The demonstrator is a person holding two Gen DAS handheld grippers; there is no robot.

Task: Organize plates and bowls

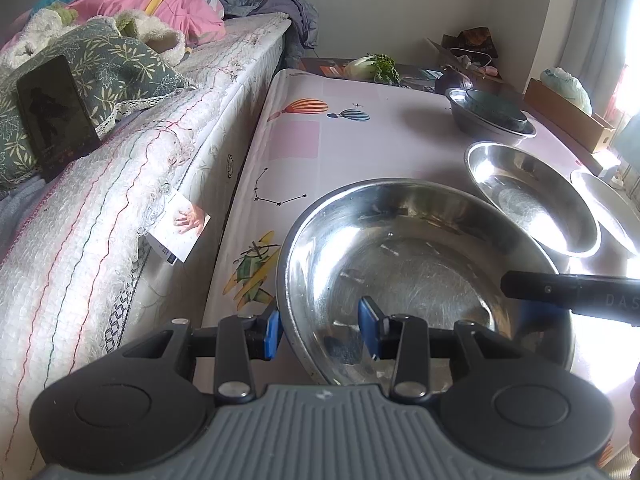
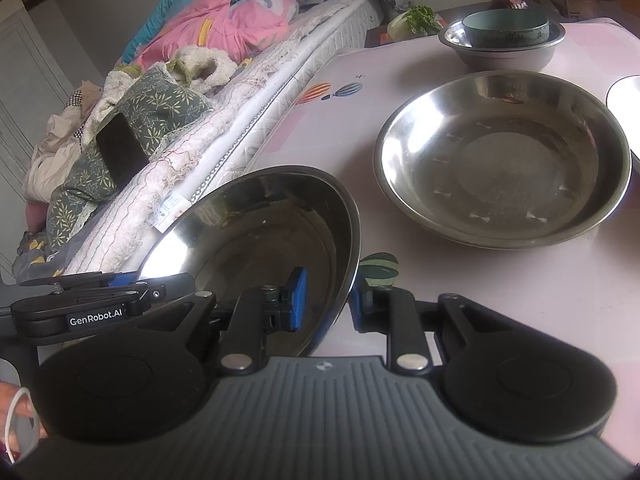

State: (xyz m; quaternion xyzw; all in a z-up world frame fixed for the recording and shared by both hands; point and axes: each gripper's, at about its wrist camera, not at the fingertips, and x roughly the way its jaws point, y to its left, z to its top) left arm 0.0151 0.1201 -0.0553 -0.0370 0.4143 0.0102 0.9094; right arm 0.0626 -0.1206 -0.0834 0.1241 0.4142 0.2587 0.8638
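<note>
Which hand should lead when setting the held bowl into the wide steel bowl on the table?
Right. The right gripper pinches the held bowl on the rim facing the wide steel bowl, which lies open just ahead of it. The left gripper straddles the opposite rim, beside the bed.

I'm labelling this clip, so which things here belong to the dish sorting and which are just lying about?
Job:
steel bowl, held by both grippers
steel plate
grey basin with teal bowl inside
white plate

Lying about:
phone
greens
cardboard box
bedding
</note>
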